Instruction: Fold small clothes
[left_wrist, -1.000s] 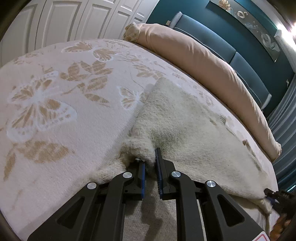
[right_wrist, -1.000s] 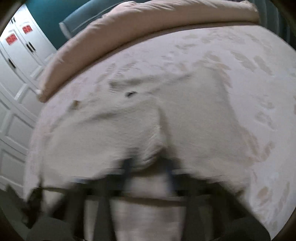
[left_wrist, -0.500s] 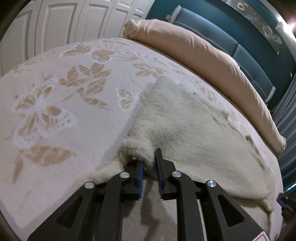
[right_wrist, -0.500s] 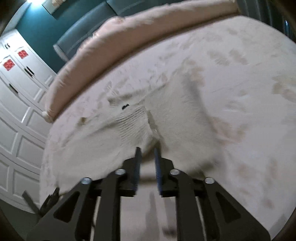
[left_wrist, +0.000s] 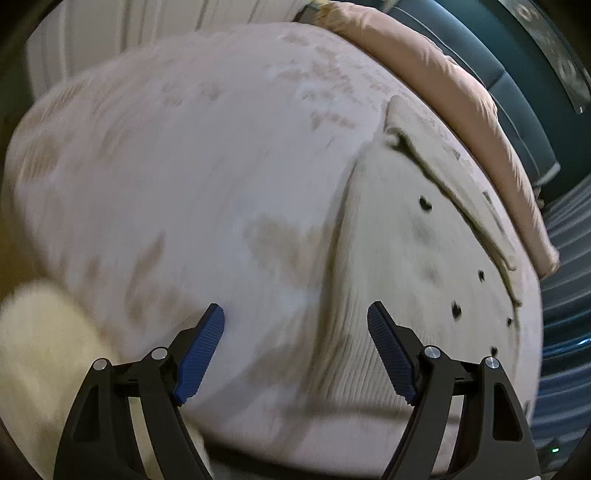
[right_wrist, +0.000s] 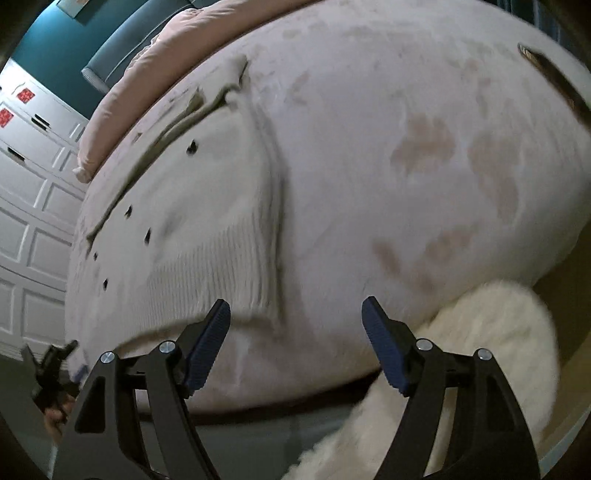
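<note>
lying flat, cardigan (left_wrist: 424, 258) lengthwise toward pillow (left_wrist: 443, 85)

Teal wall (right_wrist: 55, 44), white panelled doors (right_wrist: 26, 192)

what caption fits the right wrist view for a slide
Open right hand-held gripper above the bed, cream knit garment lying flat, released.

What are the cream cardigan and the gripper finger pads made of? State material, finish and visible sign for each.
Cream cardigan: looks like soft matte knit, wool or acrylic; ribbed rows show along its hem, dark buttons down the front.
Finger pads: probably blue rubber or plastic, matte, with fine moulded ridges for grip, on black rigid arms.
</note>
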